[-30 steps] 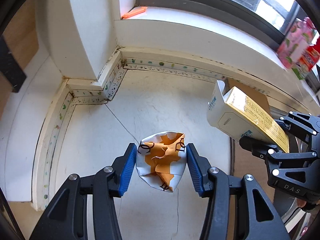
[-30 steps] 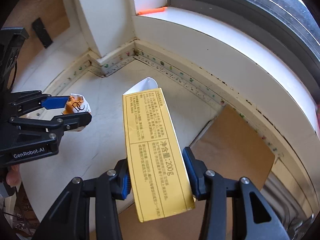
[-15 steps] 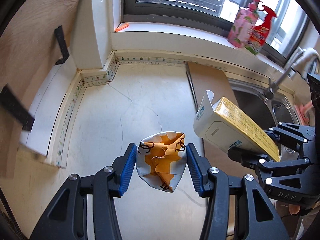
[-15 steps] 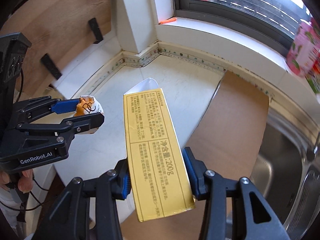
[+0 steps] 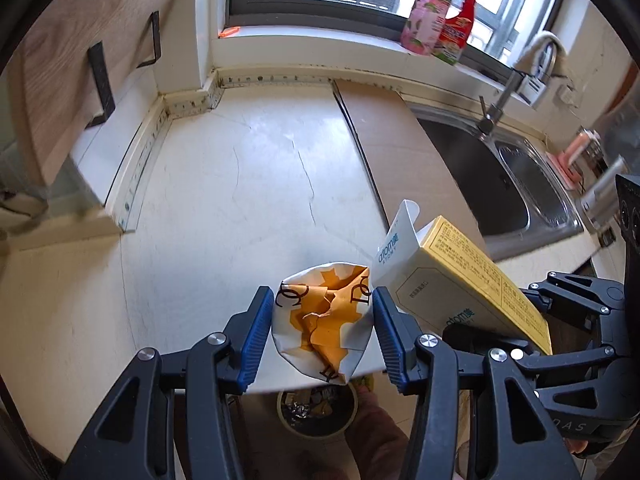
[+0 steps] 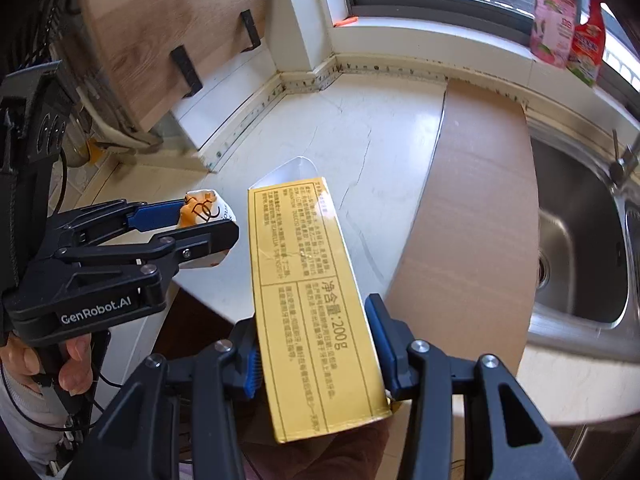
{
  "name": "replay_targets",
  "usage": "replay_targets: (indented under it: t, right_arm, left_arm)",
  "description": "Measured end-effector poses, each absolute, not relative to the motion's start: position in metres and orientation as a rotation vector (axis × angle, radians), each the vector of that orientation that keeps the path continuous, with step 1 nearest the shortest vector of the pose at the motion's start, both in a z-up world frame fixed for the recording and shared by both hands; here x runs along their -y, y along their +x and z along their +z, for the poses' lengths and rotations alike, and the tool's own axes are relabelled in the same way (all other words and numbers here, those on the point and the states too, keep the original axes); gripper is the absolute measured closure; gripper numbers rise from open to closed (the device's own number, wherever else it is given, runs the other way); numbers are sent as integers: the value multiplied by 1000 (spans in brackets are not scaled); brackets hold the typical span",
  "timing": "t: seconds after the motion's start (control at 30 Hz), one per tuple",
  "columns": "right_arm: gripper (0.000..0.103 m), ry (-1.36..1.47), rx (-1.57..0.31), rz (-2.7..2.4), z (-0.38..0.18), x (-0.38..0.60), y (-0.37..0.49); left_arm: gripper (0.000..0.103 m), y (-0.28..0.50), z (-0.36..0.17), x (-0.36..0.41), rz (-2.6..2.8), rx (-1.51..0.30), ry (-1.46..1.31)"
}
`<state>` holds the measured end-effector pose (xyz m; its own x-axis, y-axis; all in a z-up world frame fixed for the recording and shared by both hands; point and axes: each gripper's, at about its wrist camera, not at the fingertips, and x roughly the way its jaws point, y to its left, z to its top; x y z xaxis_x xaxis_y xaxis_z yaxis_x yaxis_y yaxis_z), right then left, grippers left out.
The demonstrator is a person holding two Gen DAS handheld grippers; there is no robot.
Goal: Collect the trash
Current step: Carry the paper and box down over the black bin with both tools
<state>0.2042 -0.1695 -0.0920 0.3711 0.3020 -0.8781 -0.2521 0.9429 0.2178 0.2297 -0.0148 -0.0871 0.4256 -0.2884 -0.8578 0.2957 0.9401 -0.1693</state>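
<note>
Crumpled orange-and-white paper (image 5: 325, 322), creased and printed with dark letters, sits clenched between the blue ribbed pads of the left gripper (image 5: 322, 334) in the left wrist view. It hangs over the front edge of the pale, cracked stone counter (image 5: 224, 200). Below that edge a round bin (image 5: 318, 410) shows, holding what may be foil scraps, though the view there is dim. Just right of the paper, the right gripper (image 5: 512, 334) carries a rectangular cardboard carton (image 5: 444, 280), white on one face and yellow on another, its top flap open. Behind the counter's right part lie a flat brown board (image 5: 400, 148) and a steel sink (image 5: 516, 184).

In the right wrist view, the carton (image 6: 308, 296) stands long and glossy yellow with fine print, grasped at its sides by the right gripper (image 6: 316, 350) over the counter's front edge (image 6: 352, 152). Left of it, the left gripper (image 6: 208, 220) grips the paper (image 6: 202, 210), and a hand (image 6: 52, 360) wraps its black handle.
</note>
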Motion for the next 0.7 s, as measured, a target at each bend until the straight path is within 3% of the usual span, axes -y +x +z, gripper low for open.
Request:
replay_targets:
  t: [0.37, 0.7]
  right_arm:
    - [58, 120, -1244, 277, -157, 162, 106]
    - [58, 192, -1444, 217, -255, 174, 72]
  left_arm:
    - [54, 146, -154, 20, -428, -1161, 26]
    - [54, 114, -254, 28, -435, -1334, 5]
